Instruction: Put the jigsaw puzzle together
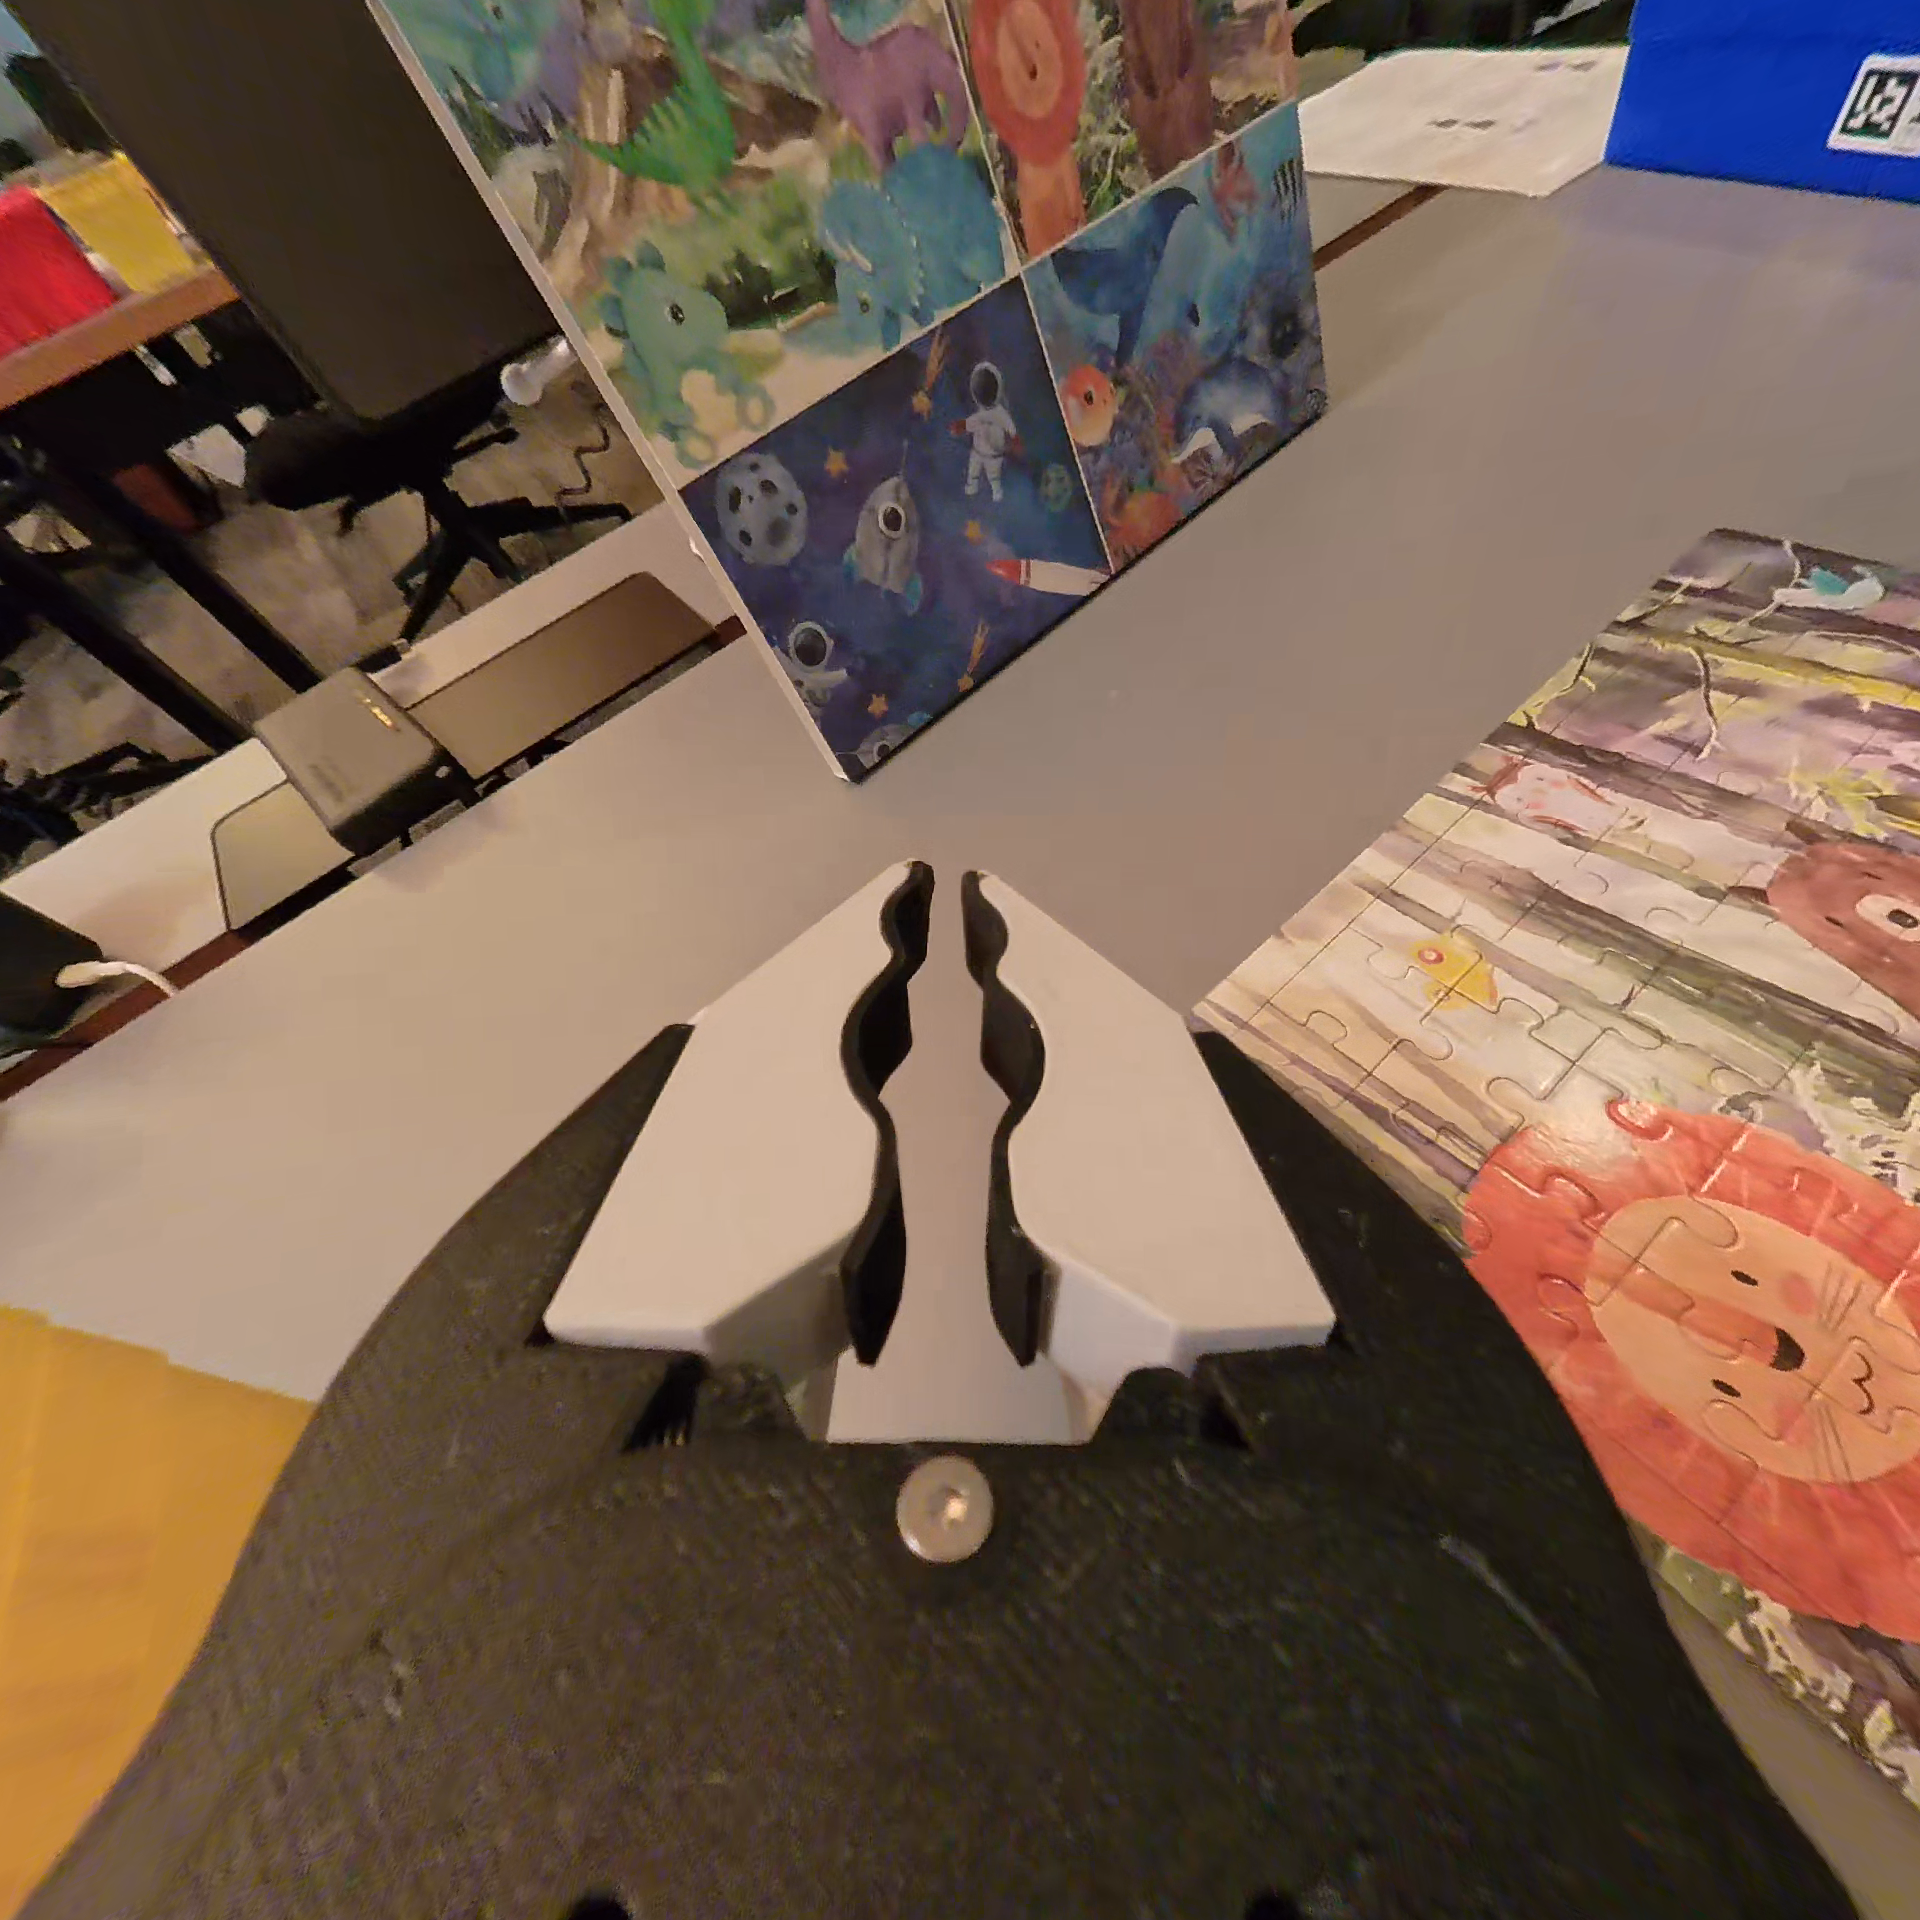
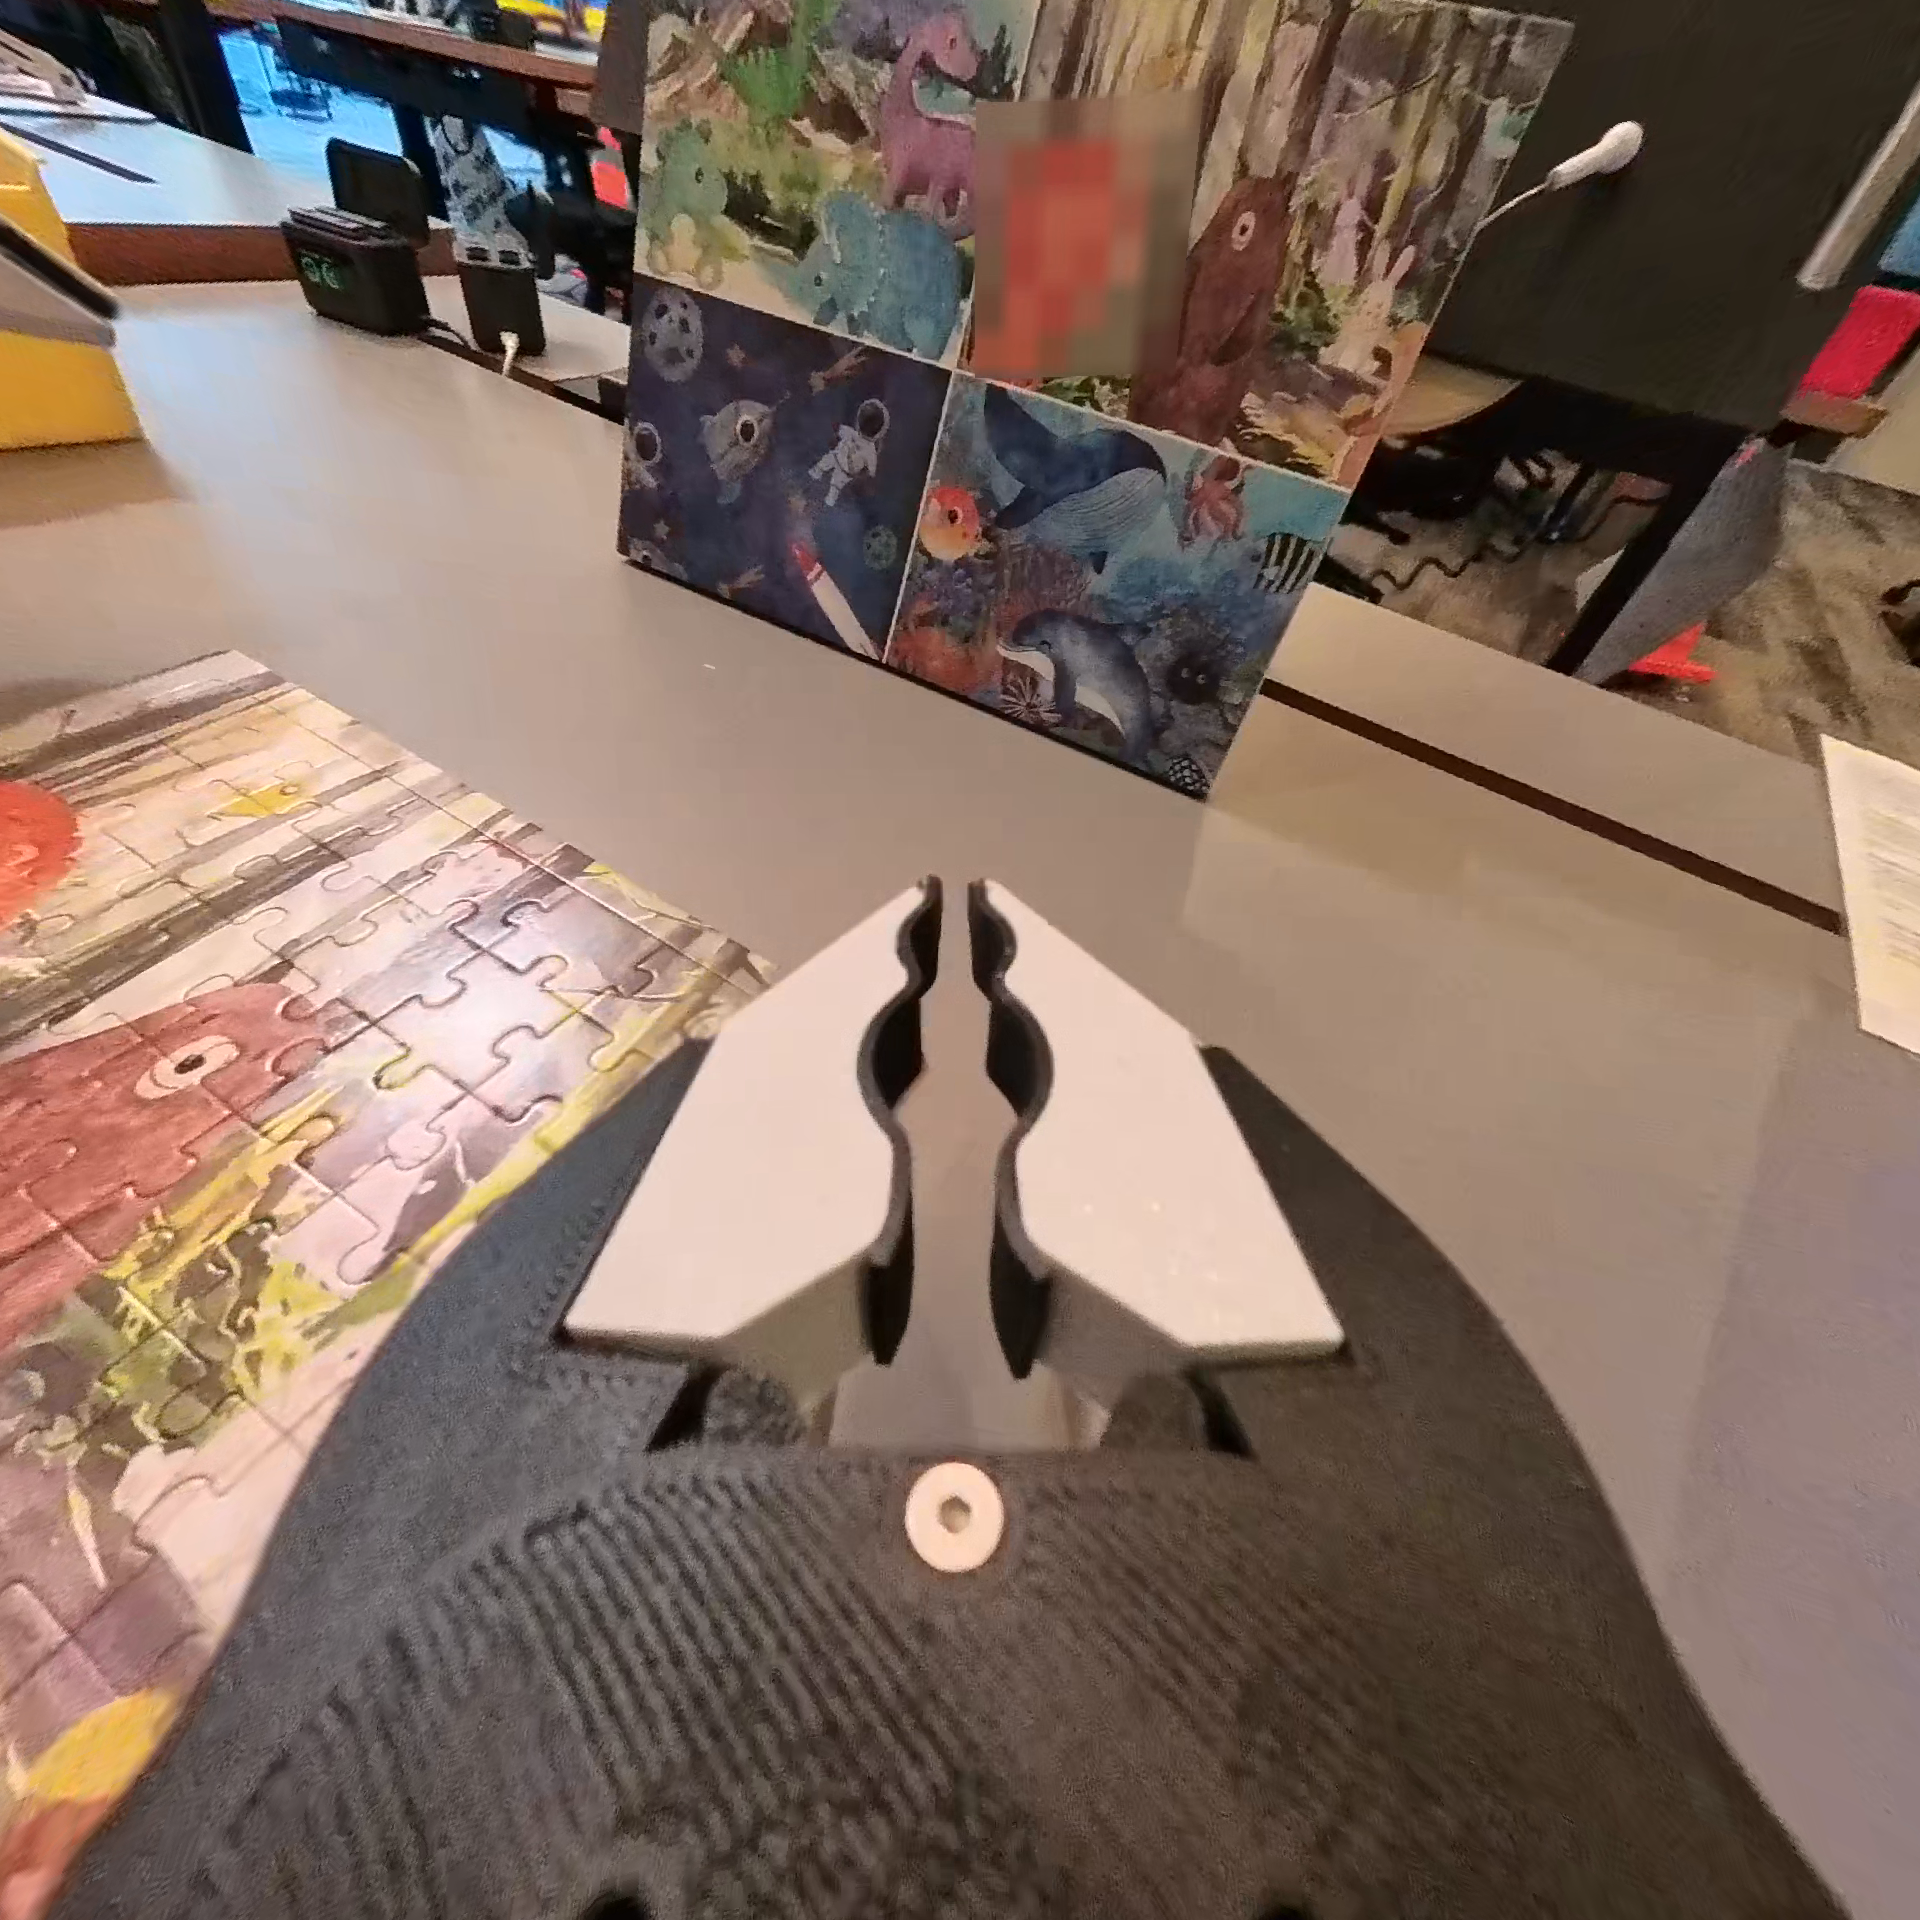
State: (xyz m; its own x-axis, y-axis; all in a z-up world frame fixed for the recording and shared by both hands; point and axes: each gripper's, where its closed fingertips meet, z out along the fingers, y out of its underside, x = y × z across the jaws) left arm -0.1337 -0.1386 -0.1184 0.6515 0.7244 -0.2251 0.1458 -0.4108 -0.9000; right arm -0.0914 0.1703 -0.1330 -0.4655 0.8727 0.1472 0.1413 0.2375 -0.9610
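The jigsaw puzzle lies flat and joined on the grey table, with a lion, a bear and a forest on it. It is to the right of my left gripper, and to the left of my right gripper in the right wrist view. Both grippers hover over bare table beside the puzzle. Each has its grey fingers almost together, with only a thin gap at the tips and nothing between them. I see no loose pieces.
The puzzle box with animal and space pictures stands upright behind the puzzle. A blue box and paper lie far right. A yellow object sits near left. A paper sheet lies at right. Chargers stand at the back. The grippers' ends are close to 30 centimetres from one another. My left gripper is the nearer one to the jigsaw puzzle: about 15 centimetres, against 25 centimetres. My right wrist view looks at it from another angle.
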